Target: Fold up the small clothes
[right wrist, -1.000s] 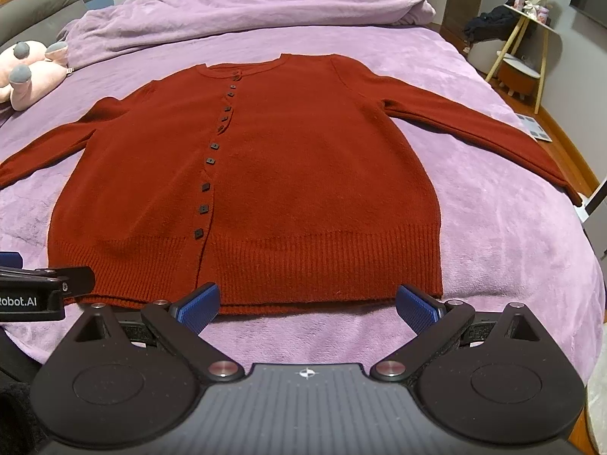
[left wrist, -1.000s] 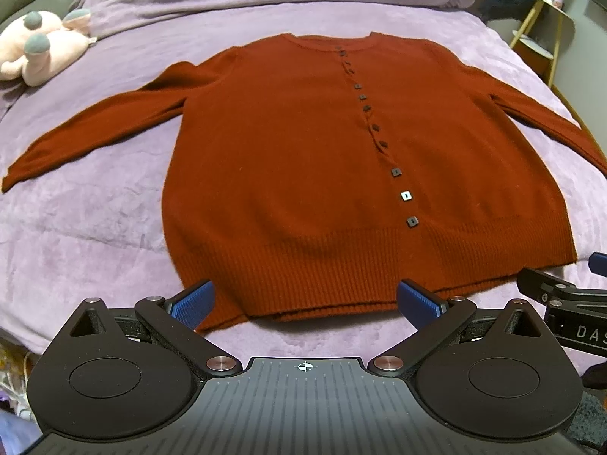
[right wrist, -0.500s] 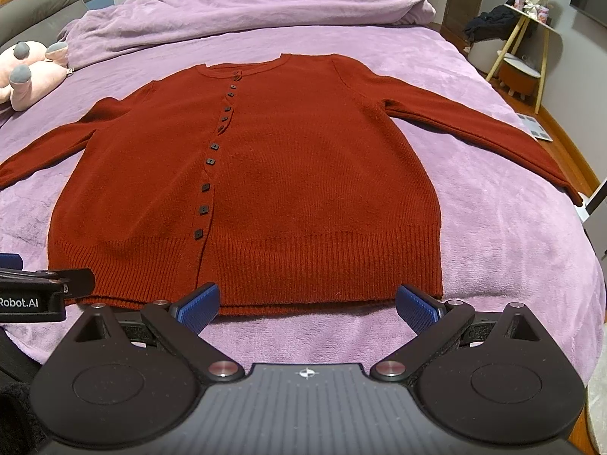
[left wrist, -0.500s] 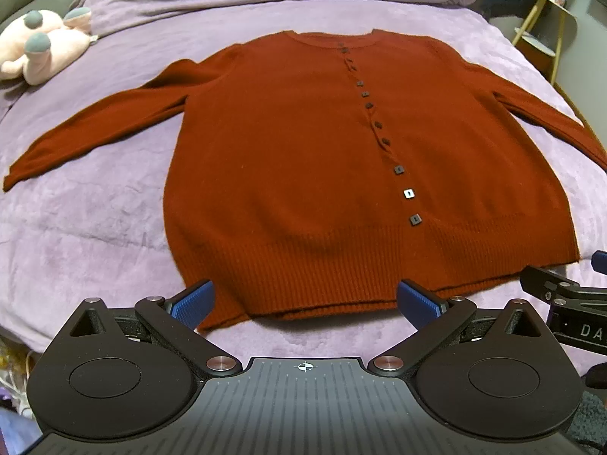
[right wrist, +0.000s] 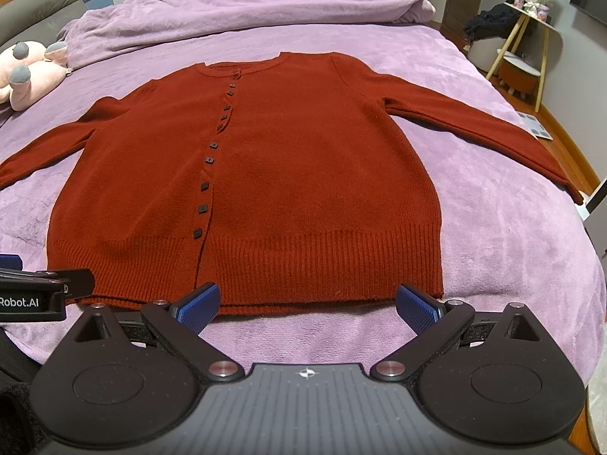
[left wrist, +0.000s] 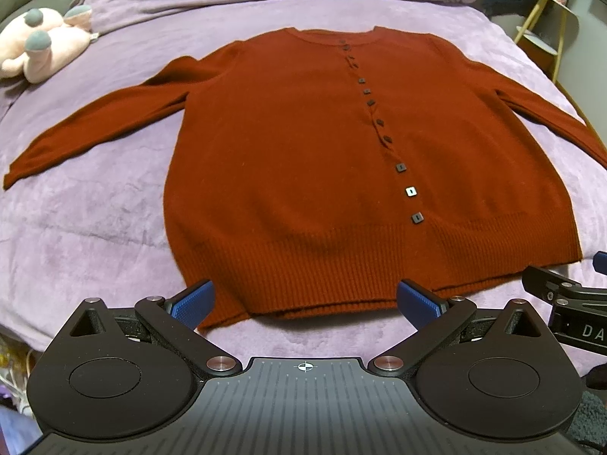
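Red cardigan (left wrist: 303, 174) lies flat, buttoned, at the bed's (left wrist: 95, 227) near edge.
Left gripper (left wrist: 303, 303) and right gripper (right wrist: 307, 305) hover at its hem, jaws spread wide (nothing held); sleeves reach toward both side edges.

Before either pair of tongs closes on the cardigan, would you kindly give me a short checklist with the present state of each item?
1. Rust-red knitted cardigan spread flat on the purple plush bedspread: ok.
2. Both sleeves laid out to the sides: ok.
3. Dark square buttons fastened: cannot tell at the hem.
4. Left tongs open, empty, near the ribbed hem: ok.
5. Right tongs open, empty: ok.
6. Pink plush toy apart from the cardigan: ok.
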`<state>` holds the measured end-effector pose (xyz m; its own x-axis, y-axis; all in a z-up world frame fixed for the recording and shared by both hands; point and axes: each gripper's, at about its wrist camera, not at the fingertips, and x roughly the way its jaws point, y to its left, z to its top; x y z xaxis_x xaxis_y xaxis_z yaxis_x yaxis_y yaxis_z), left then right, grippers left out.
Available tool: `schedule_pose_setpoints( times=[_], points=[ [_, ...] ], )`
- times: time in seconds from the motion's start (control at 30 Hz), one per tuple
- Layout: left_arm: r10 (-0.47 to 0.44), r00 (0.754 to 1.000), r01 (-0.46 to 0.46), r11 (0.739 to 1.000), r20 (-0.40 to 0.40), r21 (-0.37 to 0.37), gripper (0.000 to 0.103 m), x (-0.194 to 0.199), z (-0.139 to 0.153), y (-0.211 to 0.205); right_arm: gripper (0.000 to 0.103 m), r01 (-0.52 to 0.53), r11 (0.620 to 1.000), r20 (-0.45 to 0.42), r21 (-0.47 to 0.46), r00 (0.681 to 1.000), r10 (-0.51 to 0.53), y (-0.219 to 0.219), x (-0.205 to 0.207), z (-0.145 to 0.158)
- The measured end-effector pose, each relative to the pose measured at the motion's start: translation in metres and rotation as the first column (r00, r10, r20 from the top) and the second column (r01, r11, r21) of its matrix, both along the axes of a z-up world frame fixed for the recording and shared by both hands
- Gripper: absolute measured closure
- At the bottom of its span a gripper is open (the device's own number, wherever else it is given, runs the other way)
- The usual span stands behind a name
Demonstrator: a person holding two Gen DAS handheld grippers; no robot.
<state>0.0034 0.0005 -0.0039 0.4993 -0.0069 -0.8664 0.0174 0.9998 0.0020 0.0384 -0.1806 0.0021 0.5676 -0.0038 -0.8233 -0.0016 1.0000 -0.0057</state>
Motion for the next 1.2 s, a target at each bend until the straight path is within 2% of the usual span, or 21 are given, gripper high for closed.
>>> schedule_pose_setpoints(
  times=[0.6,1.2],
  points=[
    [-0.008,1.000,0.008,1.000,-0.006,0.009,0.000,0.001,-0.002,-0.004,0.004,0.005,0.999,0.016,0.033,1.000,-0.005,-0.008,0.000,-0.002],
    [-0.009,0.999,0.009,1.000,-0.052,-0.001,0.000,0.004,-0.011,-0.006,0.004,0.006,0.997,0.023,0.083,1.000,-0.008,-0.015,0.003,-0.007]
  ],
)
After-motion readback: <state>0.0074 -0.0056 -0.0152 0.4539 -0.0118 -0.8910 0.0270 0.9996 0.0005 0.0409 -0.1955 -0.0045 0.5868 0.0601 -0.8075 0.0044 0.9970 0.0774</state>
